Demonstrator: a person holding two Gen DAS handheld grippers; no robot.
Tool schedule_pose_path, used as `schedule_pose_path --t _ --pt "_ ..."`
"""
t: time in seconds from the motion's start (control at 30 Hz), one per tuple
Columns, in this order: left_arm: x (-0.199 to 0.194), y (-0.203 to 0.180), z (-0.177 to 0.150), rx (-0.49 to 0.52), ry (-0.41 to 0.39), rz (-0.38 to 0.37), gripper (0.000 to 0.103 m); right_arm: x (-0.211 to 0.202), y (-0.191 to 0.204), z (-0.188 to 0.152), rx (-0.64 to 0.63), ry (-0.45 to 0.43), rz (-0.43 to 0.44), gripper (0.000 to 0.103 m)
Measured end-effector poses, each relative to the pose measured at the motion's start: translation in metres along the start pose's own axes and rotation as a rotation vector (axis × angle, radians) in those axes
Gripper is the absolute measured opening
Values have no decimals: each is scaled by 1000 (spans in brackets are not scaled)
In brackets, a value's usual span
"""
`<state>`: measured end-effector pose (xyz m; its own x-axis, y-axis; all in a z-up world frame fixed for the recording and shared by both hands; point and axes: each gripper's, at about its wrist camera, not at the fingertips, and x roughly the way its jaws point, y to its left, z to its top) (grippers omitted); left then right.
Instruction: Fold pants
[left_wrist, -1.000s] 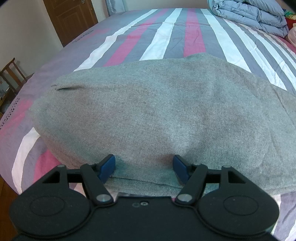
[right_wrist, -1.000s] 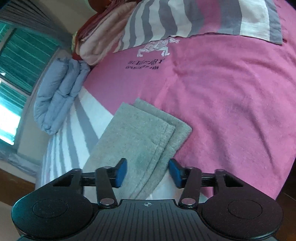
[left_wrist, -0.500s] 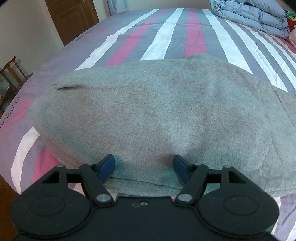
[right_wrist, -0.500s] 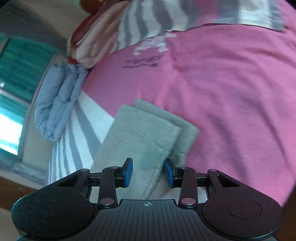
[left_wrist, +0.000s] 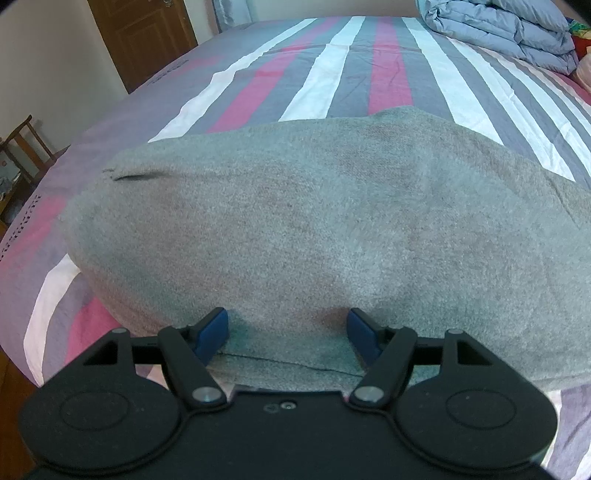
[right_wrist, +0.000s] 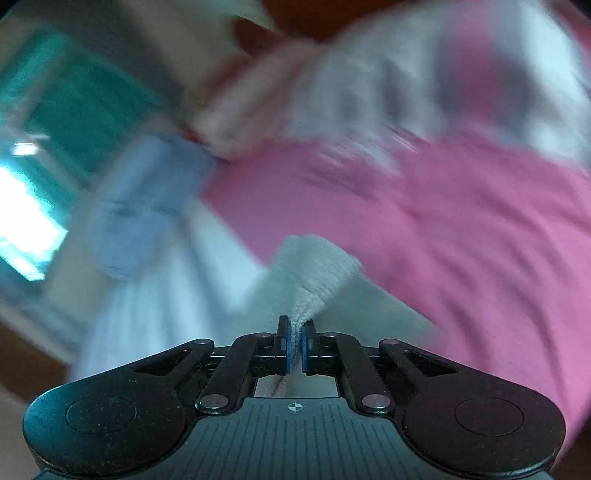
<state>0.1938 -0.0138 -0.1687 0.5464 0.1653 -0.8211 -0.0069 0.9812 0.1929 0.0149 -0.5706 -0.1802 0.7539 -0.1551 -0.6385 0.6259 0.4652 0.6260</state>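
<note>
My right gripper (right_wrist: 294, 345) has its two blue pads pressed together on a bunched fold of the grey pants (right_wrist: 314, 275); the cloth fans out from between the pads and rises ahead of them. That view is badly smeared, so beyond the pinch I can only make out a pink bedsheet area (right_wrist: 461, 236), a pale blue bundle that may be the duvet (right_wrist: 147, 206), and a bright window (right_wrist: 33, 221) on the left.

My left gripper (left_wrist: 289, 334) stands wide apart, one blue pad (left_wrist: 211, 334) on each side, both resting at the near edge of the pants (left_wrist: 314, 229) without clamping anything. I count one pair of pants, spread broad and flat across the striped bedsheet (left_wrist: 332, 74), with a second layer's edge showing just under the top one between my fingers. A small dark slit sits near the cloth's left end.

Farther out I see one folded blue duvet (left_wrist: 509, 29) at the far right of the bed, one brown door (left_wrist: 144, 37) at the far left, and one wooden chair (left_wrist: 26, 147) beside the bed's left edge.
</note>
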Motion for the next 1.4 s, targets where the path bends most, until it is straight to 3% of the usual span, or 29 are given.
schedule_pose_path --t 0.17,0.2,0.23,0.3,0.37,0.53,0.6,0.67,0.73,0.9,0.97,1.03,1.17,1.33,1.37,1.4 --pt "0 0 1 -4 2 3 64 -2 -4 -5 3 34 -32 5" --pt "0 0 1 -5 0 5 64 -3 -6 -1 26 53 -23 10" --pt "0 -1 0 -3 -2 5 64 -9 -10 3 35 54 -18 17" --pt "0 -1 0 -5 -3 4 64 -22 -14 8 15 8 -41 48" --pt "0 -1 -1 -2 -5 6 64 -29 -19 10 39 -9 -41 64" --pt "-1 -1 -1 -1 -5 4 64 -6 -25 13 93 55 13 61" --pt "0 -2 -1 1 -5 7 64 6 -24 12 111 72 15 19" --pt "-1 -3 -1 4 -6 12 64 12 -28 10 171 82 31 16" --pt "-1 -5 -1 7 -6 17 65 8 -20 12 162 63 61 15" --pt "-4 -8 -1 9 -7 30 65 -44 37 44 73 -105 282 14" --pt "-5 -10 -1 9 -11 38 65 -64 55 48 -43 -180 323 14" --pt "-5 -12 -2 15 -16 43 65 -61 56 38 -165 -210 241 14" --pt "-7 -15 -2 38 -18 55 67 0 -6 17 -51 1 -22 14" --pt "-7 -14 -1 37 -17 58 68 0 -15 11 -11 17 -21 16" --pt "-7 -15 -1 41 -21 62 68 -2 -14 15 -7 23 -6 25" --pt "-7 -15 -2 46 -25 65 68 -5 -13 16 4 30 -16 46"
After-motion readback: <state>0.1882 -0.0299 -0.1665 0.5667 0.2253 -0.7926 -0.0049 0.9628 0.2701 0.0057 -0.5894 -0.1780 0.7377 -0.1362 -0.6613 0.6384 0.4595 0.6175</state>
